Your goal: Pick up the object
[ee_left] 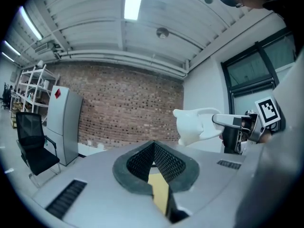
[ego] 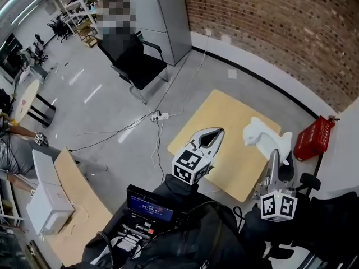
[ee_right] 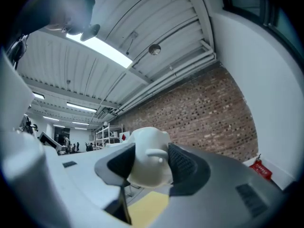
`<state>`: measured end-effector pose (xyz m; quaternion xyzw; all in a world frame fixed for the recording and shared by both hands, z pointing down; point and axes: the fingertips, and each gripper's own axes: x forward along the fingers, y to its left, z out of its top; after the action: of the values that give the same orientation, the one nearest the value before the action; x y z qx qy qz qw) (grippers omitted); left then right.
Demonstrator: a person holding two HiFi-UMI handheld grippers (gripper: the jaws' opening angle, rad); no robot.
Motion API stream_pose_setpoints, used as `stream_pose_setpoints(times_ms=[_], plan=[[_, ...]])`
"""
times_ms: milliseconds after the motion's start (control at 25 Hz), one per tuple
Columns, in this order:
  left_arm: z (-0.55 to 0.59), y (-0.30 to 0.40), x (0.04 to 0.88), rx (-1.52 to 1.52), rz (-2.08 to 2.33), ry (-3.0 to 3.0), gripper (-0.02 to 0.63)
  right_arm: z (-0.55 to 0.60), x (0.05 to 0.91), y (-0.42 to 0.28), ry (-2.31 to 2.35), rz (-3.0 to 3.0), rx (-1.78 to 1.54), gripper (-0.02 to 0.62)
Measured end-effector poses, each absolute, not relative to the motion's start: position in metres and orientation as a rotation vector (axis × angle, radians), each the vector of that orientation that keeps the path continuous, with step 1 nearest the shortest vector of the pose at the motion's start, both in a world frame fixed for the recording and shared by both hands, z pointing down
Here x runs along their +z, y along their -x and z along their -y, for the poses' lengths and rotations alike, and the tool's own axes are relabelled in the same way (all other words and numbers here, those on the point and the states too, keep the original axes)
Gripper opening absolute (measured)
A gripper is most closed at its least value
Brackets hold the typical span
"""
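A white moulded object (ego: 261, 132) with a rounded body and a stubby projection hangs in the air above the yellow board (ego: 219, 116) on the floor. My right gripper (ego: 279, 153) is shut on it; in the right gripper view the object (ee_right: 145, 175) fills the gap between the dark pads (ee_right: 183, 163). My left gripper (ego: 215, 133) hovers over the board to the left, shut, with nothing in it. The left gripper view shows its jaws (ee_left: 154, 148) meeting at a point, with the white object (ee_left: 194, 125) and the right gripper (ee_left: 230, 122) off to the right.
A red basket (ego: 314, 138) sits on the floor at the right by the brick wall (ego: 269, 21). A black chair (ego: 137, 63) and a power strip with cables (ego: 157, 116) lie to the left. A desk with a white box (ego: 47, 198) is at the lower left.
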<state>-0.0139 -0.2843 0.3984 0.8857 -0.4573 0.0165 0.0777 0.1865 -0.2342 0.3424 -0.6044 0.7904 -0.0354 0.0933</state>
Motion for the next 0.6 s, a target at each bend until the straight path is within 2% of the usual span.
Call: stream_pose_setpoints(times_ms=[600], plan=[[0.287, 0.049, 0.361, -0.039, 1.563, -2.653, -0.002, 0.254, 0.299, -0.146, 1.573, -2.425, 0.043, 0.219]])
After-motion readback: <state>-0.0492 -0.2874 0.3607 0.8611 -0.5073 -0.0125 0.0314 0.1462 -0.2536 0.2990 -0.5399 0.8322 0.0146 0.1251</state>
